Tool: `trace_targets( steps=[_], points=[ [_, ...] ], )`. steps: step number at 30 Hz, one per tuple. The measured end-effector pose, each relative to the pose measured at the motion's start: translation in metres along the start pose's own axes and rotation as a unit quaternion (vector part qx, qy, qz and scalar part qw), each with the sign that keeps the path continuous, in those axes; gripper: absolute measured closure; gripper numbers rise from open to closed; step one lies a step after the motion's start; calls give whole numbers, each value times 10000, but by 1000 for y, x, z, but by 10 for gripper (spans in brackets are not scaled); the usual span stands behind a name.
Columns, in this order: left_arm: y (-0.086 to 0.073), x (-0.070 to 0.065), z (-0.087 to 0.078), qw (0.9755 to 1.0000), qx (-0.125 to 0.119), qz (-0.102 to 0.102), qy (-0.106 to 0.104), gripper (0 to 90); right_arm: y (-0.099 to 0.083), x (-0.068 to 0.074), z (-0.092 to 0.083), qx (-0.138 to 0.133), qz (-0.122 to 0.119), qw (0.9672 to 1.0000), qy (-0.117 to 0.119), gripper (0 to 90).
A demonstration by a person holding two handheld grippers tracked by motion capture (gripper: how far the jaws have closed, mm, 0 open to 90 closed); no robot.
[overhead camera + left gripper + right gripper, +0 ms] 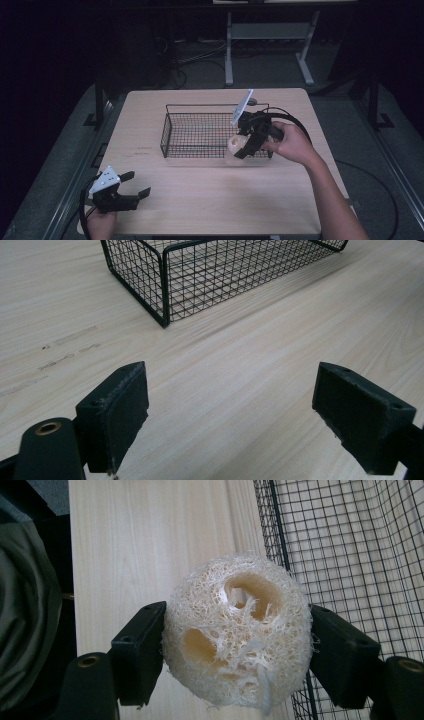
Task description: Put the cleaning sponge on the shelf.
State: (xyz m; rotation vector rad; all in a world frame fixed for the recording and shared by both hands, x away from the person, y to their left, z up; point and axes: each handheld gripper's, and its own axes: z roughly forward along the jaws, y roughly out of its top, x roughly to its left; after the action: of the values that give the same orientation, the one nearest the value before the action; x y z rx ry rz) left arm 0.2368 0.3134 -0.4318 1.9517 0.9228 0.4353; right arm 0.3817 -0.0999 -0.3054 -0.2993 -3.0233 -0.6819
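At basket (200, 131) near rim: loofah (235, 632) clamped, hollow end facing camera.

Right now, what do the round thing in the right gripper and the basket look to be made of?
The round thing looks like dried loofah: pale cream, matte, a web of coarse fibres with hollow channels through it. The right gripper is shut on it. The basket seems to be thin metal wire with a black coating, judging by its fine square mesh and thicker rim rods; the coating type isn't clear.
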Motion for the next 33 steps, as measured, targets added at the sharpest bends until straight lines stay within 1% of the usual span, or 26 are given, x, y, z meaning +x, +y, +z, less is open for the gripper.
trace_targets(
  steps=[1, 6, 9, 10, 12, 15, 17, 19, 22, 24, 27, 29, 31, 33],
  points=[
    [0, 0, 0, 10000, -1, -1, -1, 137, -1, -3, 0, 11, 47, 10000, -8, 285],
    [0, 0, 0, 10000, -2, -1, -5, 136, -1, -7, -1, -9, 44, 10000, -21, 285],
    [0, 0, 0, 10000, -3, 3, -2, 136, 2, -10, -5, 22, 70, 10000, -51, 285],
    [0, 0, 0, 10000, 8, 8, -2, 137, 3, -11, -6, 12, 58, 10000, -67, 286],
    [0, 0, 0, 10000, -4, 0, -1, 137, 5, -14, -8, -64, 74, 9999, -24, 286],
    [0, 0, 0, 10000, -10, -1, 1, 137, 8, -17, -11, -2, 73, 9999, -111, 286],
    [0, 0, 0, 10000, -12, -3, 0, 137, 10, -20, -12, -71, 99, 9999, -73, 285],
    [0, 0, 0, 10000, -14, -2, -7, 137, 12, -24, -11, -143, 143, 9998, -12, 286],
    [0, 0, 0, 10000, -26, -4, -5, 137, 14, -29, -11, -43, 191, 9998, -84, 286],
    [0, 0, 0, 10000, -25, -4, -9, 137, 17, -33, -10, -58, 240, 9997, -75, 286],
    [0, 0, -1, 10000, -23, -3, -6, 137, 20, -38, -7, 12, 269, 9996, -96, 285],
    [0, 0, -1, 10000, -27, -5, -8, 137, 20, -42, -7, -25, 315, 9995, -72, 286],
    [0, 0, -1, 10000, -29, -10, -9, 137, 20, -47, -6, -13, 374, 9992, -113, 286],
    [0, 0, 0, 10000, -24, -1, -16, 137, 20, -50, -5, -13, 377, 9992, -131, 285]
  ],
)
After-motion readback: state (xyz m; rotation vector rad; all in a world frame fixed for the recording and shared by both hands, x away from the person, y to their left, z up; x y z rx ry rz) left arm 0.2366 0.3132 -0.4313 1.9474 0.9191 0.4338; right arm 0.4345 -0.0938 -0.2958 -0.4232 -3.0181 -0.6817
